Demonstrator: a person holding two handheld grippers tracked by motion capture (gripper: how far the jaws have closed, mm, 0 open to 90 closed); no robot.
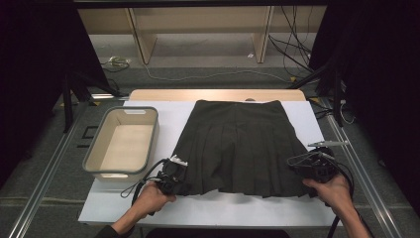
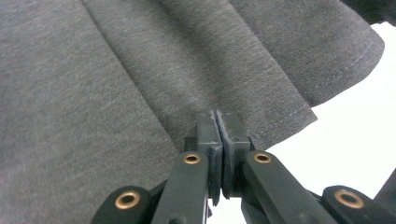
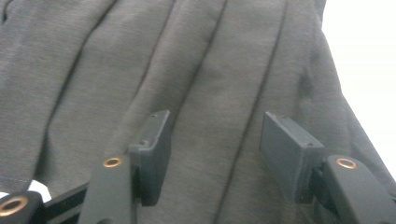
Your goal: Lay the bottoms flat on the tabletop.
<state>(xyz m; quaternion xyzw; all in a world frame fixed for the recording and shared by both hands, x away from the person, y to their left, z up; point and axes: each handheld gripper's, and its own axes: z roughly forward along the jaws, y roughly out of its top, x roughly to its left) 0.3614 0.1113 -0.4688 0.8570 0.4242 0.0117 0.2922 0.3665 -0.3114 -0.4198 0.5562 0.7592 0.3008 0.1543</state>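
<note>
We have the skirt (image 1: 237, 146) flat at table centre. Left gripper (image 2: 219, 128) is clamped on the hem corner at 7 o'clock; right gripper (image 3: 215, 140) is half-open over the 5 o'clock corner, not yet gripping. Fold not started.

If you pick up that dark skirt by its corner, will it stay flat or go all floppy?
Probably floppy. The skirt is soft pleated cloth lying flat on the white board, so it would likely droop and swing from wherever it is pinched. The left gripper is shut on just the hem, so the rest would likely sag. The cloth looks matte, so it probably won't slip out easily.
</note>
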